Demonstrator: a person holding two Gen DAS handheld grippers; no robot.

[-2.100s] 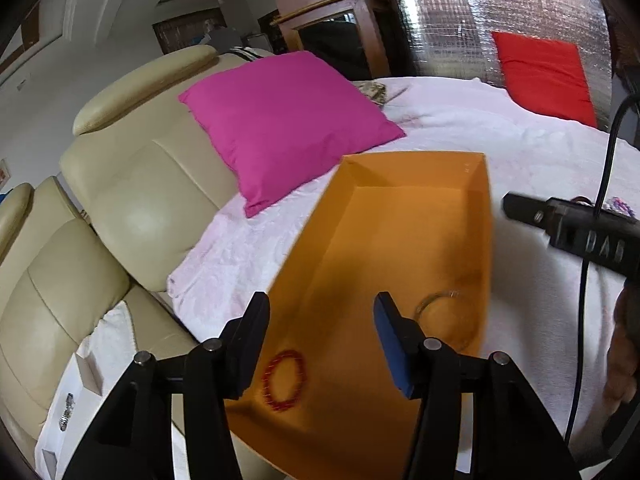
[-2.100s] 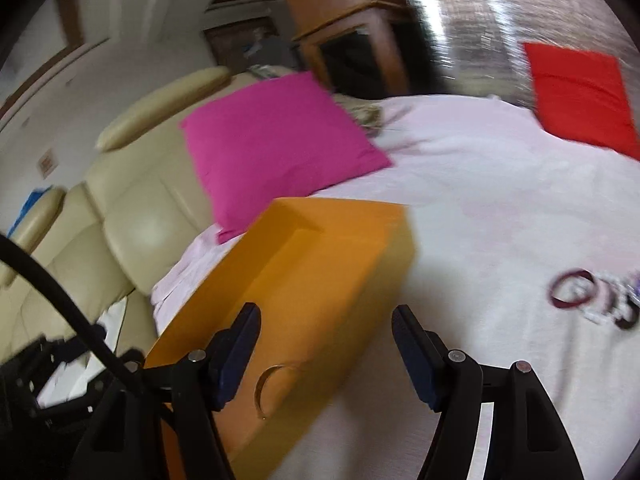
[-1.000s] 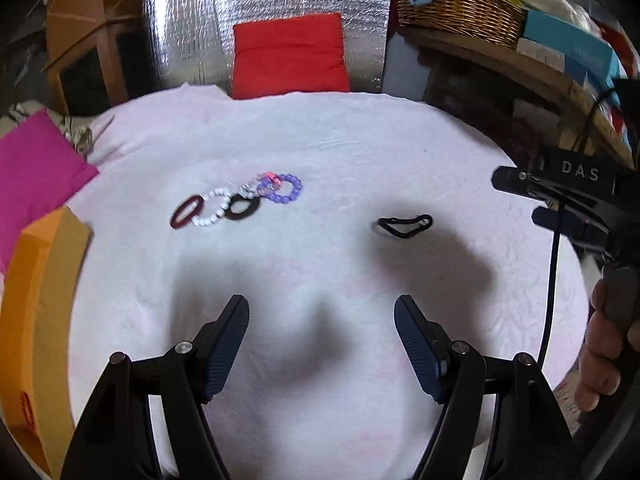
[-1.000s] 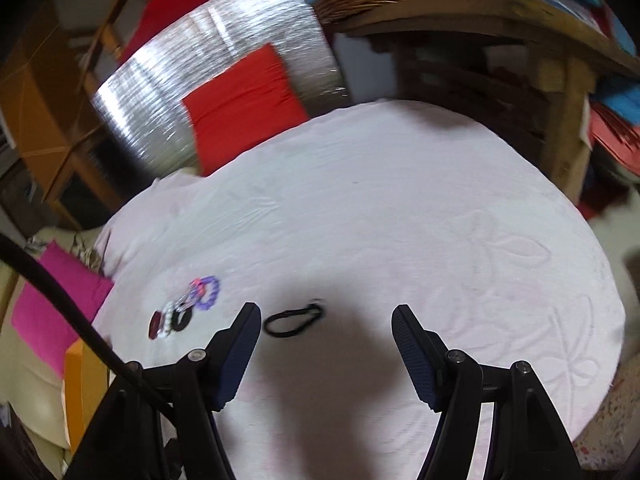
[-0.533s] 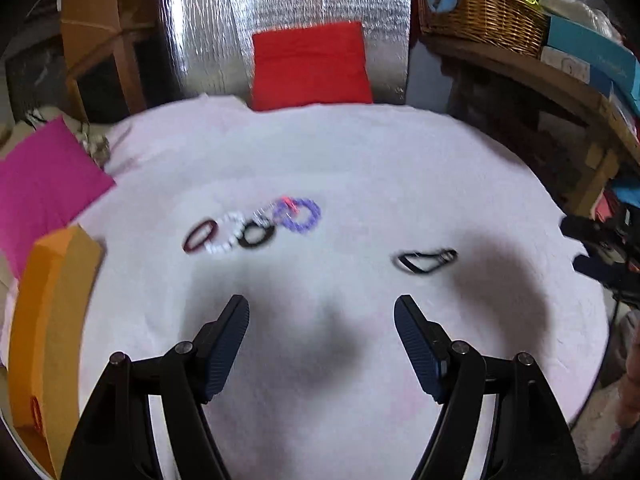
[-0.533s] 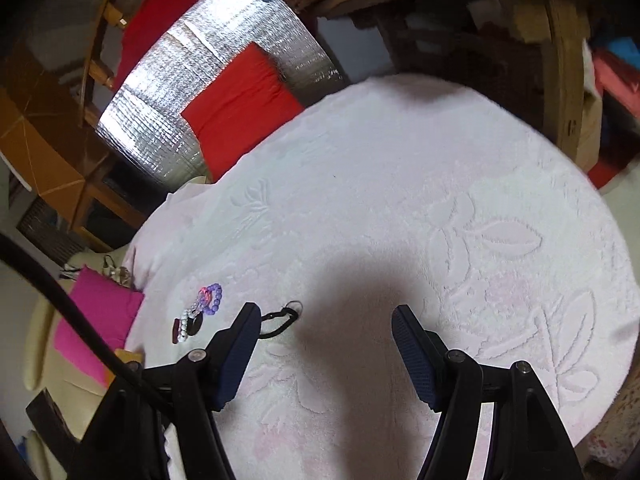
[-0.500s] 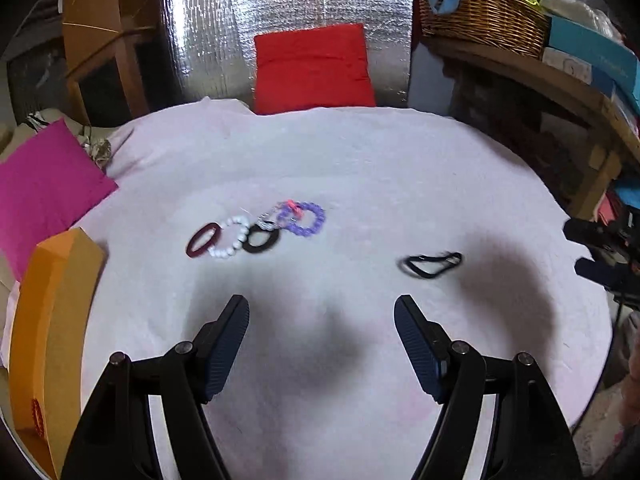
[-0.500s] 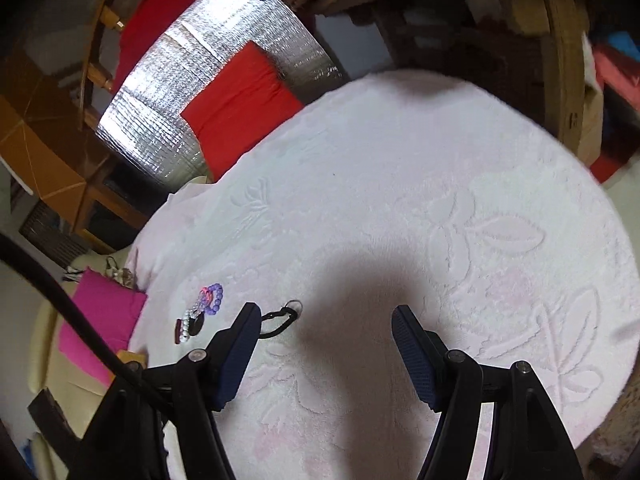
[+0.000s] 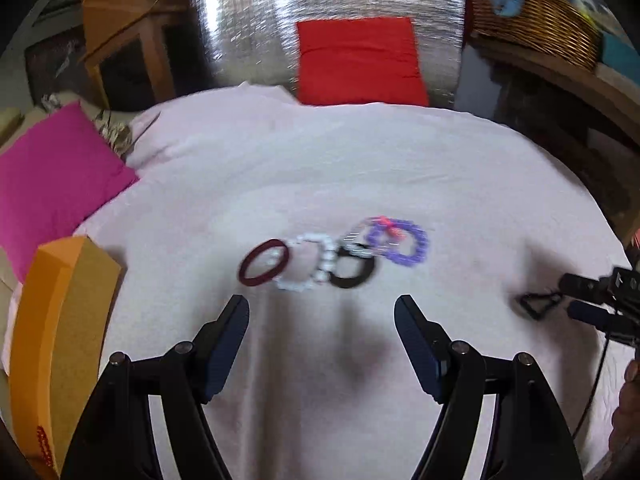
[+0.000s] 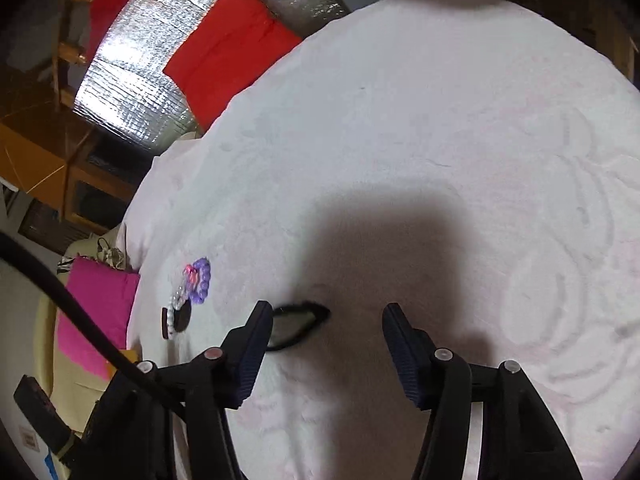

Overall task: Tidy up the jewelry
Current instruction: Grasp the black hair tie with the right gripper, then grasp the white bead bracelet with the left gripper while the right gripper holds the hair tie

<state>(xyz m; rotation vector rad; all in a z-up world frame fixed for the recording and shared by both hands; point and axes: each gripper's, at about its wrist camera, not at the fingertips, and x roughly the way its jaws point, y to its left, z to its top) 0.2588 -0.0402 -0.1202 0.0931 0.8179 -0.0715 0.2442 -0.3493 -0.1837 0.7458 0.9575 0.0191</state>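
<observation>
A row of bracelets lies on the white cloth: a dark red band (image 9: 264, 267), a white bead bracelet (image 9: 310, 267), a black band (image 9: 354, 268) and a purple bead bracelet (image 9: 402, 242). My left gripper (image 9: 322, 326) is open and empty, just short of them. A separate black cord loop (image 10: 298, 325) lies by the left finger of my right gripper (image 10: 326, 332), which is open, empty and low over the cloth. That loop also shows in the left wrist view (image 9: 540, 306). The orange box (image 9: 52, 328) holds a red bead bracelet (image 9: 42, 442).
A pink cushion (image 9: 52, 184) lies at the far left and a red cushion (image 9: 360, 60) against a silver foil panel at the back. A wicker basket (image 9: 532, 20) sits on a wooden shelf at the right. The round table's edge curves close on the right.
Both grippers swung away from the orange box to the cloth. My left gripper has moved closer to the bracelet row. My right gripper has dropped toward the black cord loop.
</observation>
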